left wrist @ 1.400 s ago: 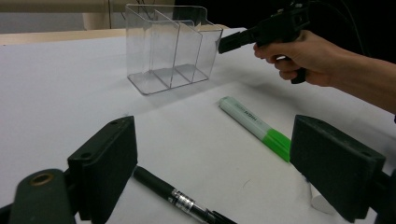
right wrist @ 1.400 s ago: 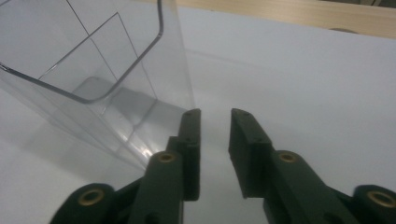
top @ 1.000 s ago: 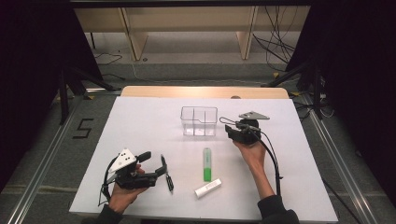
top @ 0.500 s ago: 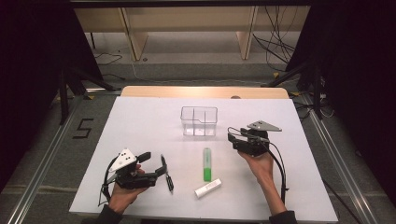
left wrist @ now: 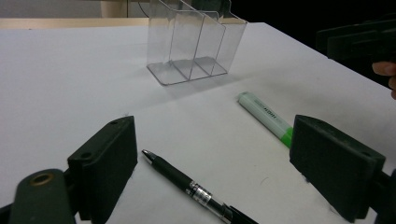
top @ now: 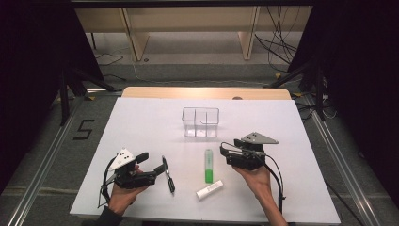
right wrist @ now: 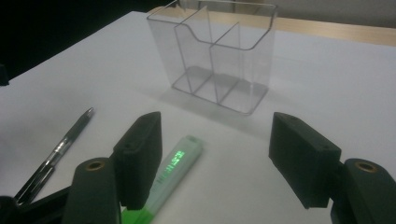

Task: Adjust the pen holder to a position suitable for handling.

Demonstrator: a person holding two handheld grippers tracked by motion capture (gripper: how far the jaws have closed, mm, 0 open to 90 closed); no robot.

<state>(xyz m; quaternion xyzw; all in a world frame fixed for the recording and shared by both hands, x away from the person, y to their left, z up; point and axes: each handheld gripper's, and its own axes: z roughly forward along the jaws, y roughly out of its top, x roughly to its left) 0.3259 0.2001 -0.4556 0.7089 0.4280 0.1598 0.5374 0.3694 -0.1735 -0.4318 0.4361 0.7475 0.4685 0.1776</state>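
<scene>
With the clear organiser (top: 201, 122) empty at mid-table, the right gripper (top: 225, 153), jaws just opening and holding nothing, nears the green highlighter (top: 208, 165) lying nearer; nothing is stowed yet.

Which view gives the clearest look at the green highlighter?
The high view: the green highlighter lies whole on the white table, pale cap toward the clear organizer. The left gripper view shows its cap end, the rest hidden behind a jaw. The right gripper view shows it close but cut off by a jaw.
</scene>
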